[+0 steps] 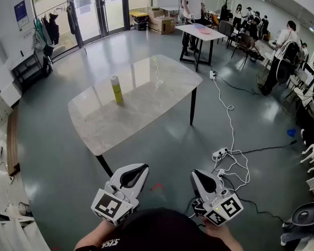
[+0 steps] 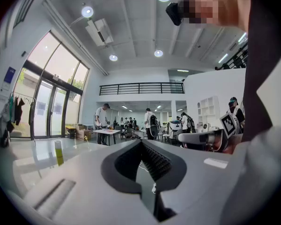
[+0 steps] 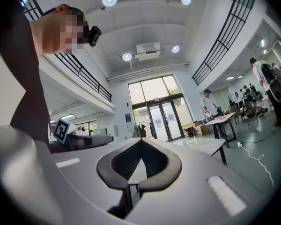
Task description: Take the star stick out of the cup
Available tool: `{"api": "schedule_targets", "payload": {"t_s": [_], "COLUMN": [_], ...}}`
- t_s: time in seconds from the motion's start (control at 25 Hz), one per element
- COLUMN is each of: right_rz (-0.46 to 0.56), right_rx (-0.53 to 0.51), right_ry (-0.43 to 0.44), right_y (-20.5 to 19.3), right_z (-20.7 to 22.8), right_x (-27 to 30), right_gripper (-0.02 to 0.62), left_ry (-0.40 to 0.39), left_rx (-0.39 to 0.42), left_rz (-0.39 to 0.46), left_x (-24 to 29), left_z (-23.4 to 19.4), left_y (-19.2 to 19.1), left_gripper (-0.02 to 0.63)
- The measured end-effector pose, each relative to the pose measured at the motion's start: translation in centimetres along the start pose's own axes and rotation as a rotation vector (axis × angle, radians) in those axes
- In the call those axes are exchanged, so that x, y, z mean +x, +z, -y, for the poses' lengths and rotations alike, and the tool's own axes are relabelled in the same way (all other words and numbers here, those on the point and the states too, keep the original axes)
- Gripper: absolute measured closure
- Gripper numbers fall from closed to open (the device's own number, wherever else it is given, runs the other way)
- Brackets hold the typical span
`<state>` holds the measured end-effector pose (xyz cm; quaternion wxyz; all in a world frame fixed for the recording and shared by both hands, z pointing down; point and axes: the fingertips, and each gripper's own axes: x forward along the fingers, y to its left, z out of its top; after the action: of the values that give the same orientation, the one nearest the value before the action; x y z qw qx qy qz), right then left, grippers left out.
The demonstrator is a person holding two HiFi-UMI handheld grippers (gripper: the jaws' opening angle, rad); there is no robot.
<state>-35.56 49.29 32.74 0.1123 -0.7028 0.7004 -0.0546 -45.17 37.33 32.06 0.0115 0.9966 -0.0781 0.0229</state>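
Left tongs and right tongs closed, empty, short of the desk.
Star stick stands in its cup well ahead; yellow canister ahead of the left tongs, floor cables beside the right.

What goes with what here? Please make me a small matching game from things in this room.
Things:
1. can
2. cup
3. cable
4. left claw

Descriptions:
A. white, on the floor
B. shut, empty
C. yellow, on the table
D. clear, on the table

Pairs: 1-C, 2-D, 3-A, 4-B
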Motion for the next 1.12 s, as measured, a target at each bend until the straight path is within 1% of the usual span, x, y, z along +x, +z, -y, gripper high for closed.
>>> {"api": "schedule_targets", "payload": {"t_s": [0.12,0.2,0.32,0.4,0.6,0.72,0.84,1.0,1.12], "right_rz": [-0.006,-0.007,-0.019,-0.032,-0.054,-0.078,-0.090,-0.105,-0.123], "right_rx": [0.002,-0.001,-0.025,-0.032,0.020,0.054,0.094,0.140,0.149], "right_ry": [0.013,0.012,0.000,0.007,0.101,0.108,0.110,0.111,0.127], "right_y": [-0.1,0.0,0.3,0.1,-0.8,-1.3,-1.9,-2.4,-2.8], "right_z": [0.3,0.8,1.8,2.4,2.7,3.6,5.3,8.1,9.8], "right_x": [-0.1,-0.4,-1.7,-2.7,-5.0,-5.8,-5.1,-2.6,-0.4], "right_gripper": [0.584,0.584,0.584,0.584,0.583,0.583,0.583,0.583,0.583], "left_ry": [-0.042,-0.054,-0.034,-0.023,0.004,0.000,0.007,0.036,0.010], "left_rx": [0.026,0.019,-0.001,-0.011,-0.047,-0.057,-0.059,-0.081,-0.069], "left_rz": [-0.017,-0.020,-0.018,-0.025,-0.037,-0.030,-0.054,-0.085,-0.059], "left_x": [0.4,0.9,1.6,2.2,3.8,4.6,5.8,8.5,11.8], "left_z": [1.8,2.6,3.3,4.1,5.7,6.3,5.9,3.8,2.1], "left_y": [0.5,0.5,0.2,-0.3,-1.6,-2.0,-2.5,-3.4,-3.6], "left_gripper": [0.604,0.606,0.606,0.604,0.604,0.605,0.604,0.604,0.604]}}
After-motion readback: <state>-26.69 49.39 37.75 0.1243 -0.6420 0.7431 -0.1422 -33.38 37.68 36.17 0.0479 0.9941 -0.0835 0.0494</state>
